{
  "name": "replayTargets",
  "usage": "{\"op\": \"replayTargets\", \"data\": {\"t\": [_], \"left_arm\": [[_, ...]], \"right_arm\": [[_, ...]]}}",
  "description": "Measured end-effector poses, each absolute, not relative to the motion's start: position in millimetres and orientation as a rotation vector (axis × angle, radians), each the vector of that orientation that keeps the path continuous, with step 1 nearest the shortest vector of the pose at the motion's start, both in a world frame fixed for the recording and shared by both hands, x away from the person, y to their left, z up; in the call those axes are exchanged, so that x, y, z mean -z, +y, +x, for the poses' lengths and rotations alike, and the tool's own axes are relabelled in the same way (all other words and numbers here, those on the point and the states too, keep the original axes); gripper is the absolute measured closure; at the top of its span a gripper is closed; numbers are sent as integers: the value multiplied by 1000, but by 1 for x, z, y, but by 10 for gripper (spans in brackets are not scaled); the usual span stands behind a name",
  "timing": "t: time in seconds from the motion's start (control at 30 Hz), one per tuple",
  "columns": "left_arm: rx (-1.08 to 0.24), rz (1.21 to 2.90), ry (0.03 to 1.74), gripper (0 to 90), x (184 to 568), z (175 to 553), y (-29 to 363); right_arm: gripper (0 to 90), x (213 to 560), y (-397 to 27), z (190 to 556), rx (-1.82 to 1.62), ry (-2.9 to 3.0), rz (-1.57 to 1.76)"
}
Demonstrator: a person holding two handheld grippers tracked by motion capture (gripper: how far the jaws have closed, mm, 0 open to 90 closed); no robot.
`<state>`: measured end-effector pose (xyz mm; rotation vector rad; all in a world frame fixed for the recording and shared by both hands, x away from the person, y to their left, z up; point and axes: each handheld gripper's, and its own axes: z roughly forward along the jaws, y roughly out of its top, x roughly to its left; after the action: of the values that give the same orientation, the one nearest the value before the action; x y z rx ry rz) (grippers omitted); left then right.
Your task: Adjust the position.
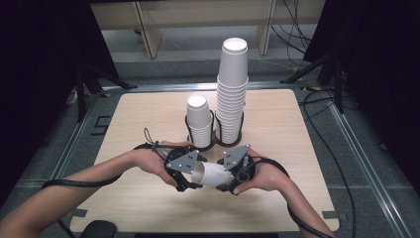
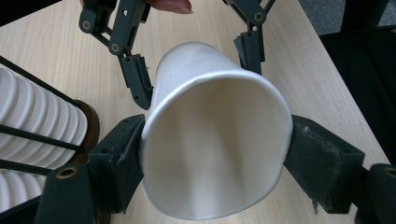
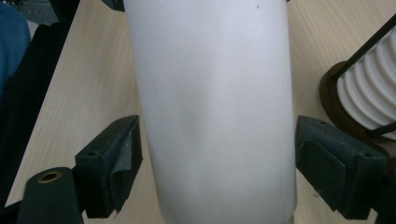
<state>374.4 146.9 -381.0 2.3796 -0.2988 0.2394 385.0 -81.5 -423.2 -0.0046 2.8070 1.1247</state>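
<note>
I hold a white paper cup (image 1: 216, 174) on its side, low in the centre of the high view, above the pale wooden table (image 1: 138, 198). My left gripper (image 1: 184, 184) is clenched on its rim end, pads (image 2: 120, 154) pressing the mouth slightly oval. My right gripper (image 1: 229, 187) straddles the base end; its jaws sit just beside the cup wall, the right pad (image 3: 336, 163) with a thin gap, so I read them as released. Behind, mid-frame, two cup stacks (image 1: 232, 89) stand in a dark wire holder (image 1: 214, 130). Grey floor (image 1: 376, 163) and black cables (image 1: 324, 148) surround the table.
</note>
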Motion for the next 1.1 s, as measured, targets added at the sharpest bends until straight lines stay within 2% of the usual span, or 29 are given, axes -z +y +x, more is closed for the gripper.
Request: {"op": "replayTargets", "data": {"t": [0.53, 0.77, 1.1], "left_arm": [[-234, 2390, -320, 235, 380, 374, 144], [-231, 2395, -322, 227, 381, 373, 142], [-181, 2346, -323, 86, 387, 373, 145]], "right_arm": [[203, 428, -77, 384, -1113, 2822, -4], [248, 431, -77, 384, -1113, 2816, 0], [245, 438, -79, 380, -1113, 2781, -47]]}}
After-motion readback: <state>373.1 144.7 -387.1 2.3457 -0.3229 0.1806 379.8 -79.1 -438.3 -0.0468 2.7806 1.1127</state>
